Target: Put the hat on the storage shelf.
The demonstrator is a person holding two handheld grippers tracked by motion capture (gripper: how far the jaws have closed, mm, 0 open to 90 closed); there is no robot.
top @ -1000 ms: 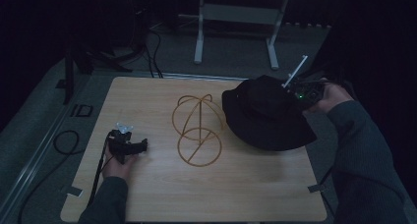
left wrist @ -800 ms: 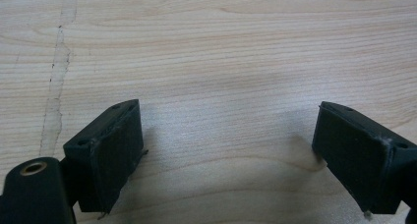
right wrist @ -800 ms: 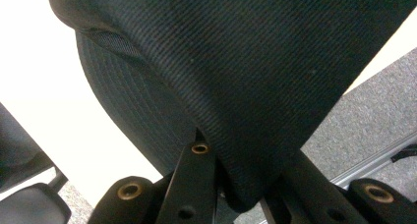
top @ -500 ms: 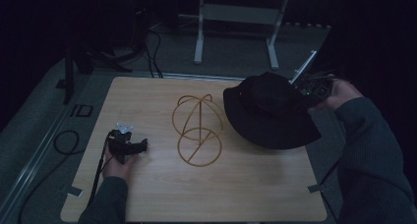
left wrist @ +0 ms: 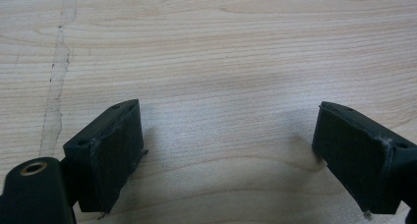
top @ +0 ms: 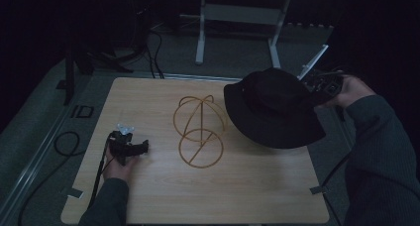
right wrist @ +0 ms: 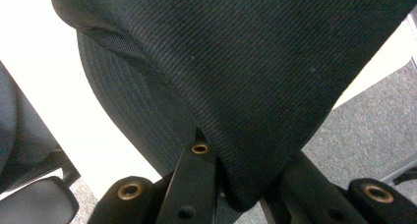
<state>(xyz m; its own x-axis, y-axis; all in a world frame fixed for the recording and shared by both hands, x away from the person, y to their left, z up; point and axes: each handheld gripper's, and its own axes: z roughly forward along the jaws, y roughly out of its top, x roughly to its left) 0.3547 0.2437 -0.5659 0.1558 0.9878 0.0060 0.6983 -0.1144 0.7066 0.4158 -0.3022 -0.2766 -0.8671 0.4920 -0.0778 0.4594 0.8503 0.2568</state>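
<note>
High view: the right gripper point(top: 324, 84), at right of frame, pinches the black bucket hat point(top: 272, 107) by its brim, lifted beside the wire stand point(top: 199, 132), probably for draping; the left gripper point(top: 130, 147) rests gaping on the table point(top: 247, 196), lower left.

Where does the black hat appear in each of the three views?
High view: the black hat is at right of centre, beside the wire hat stand, its far edge at the right gripper.
Left gripper view: no hat here, just the wooden table between open jaws.
Right gripper view: the hat covers the upper frame, its edge pinched between the jaws.
Shared landmark: the light wooden tabletop.
</note>
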